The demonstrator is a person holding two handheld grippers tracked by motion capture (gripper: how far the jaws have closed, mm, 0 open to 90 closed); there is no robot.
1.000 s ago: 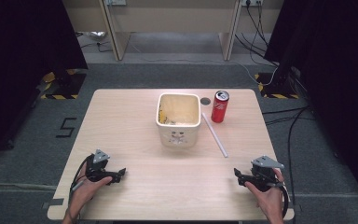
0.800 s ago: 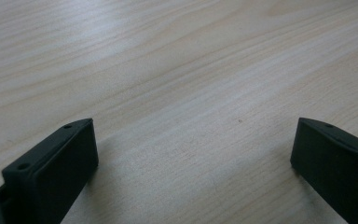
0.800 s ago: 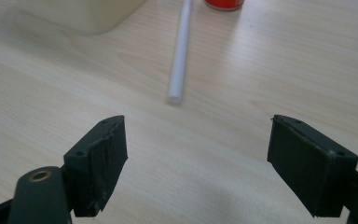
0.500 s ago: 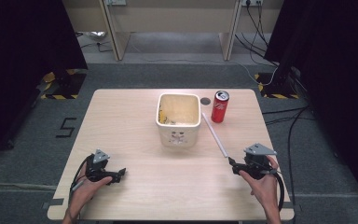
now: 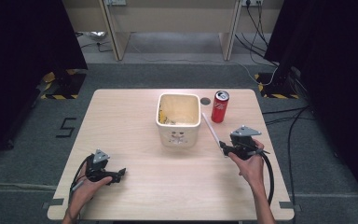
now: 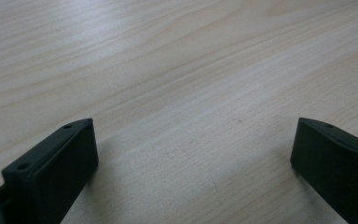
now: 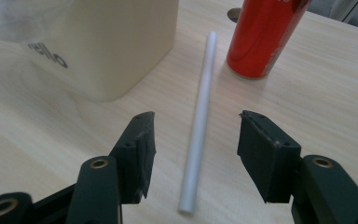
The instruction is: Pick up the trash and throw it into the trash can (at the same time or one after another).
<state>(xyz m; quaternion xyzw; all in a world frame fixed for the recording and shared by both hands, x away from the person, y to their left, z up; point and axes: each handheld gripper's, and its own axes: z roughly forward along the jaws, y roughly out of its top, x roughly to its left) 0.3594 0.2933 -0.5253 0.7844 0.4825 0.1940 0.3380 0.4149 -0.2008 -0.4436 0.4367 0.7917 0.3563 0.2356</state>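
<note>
Right tool (image 5: 224, 148) over pale wooden table (image 5: 130, 116)

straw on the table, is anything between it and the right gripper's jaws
Nothing visible. The white straw lies flat on the table, its near end between the right gripper's jaws, which have just been closing without touching it. The bin and red can stand farther off, either side.

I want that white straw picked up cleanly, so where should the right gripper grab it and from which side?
Probably the near end of the straw, from above, one jaw on each side. It lies flat on the table, thin and round, pointing away between the bin and the can. The right gripper already straddles it, jaws just closing, pads not yet touching. The near end is clear of both.
</note>
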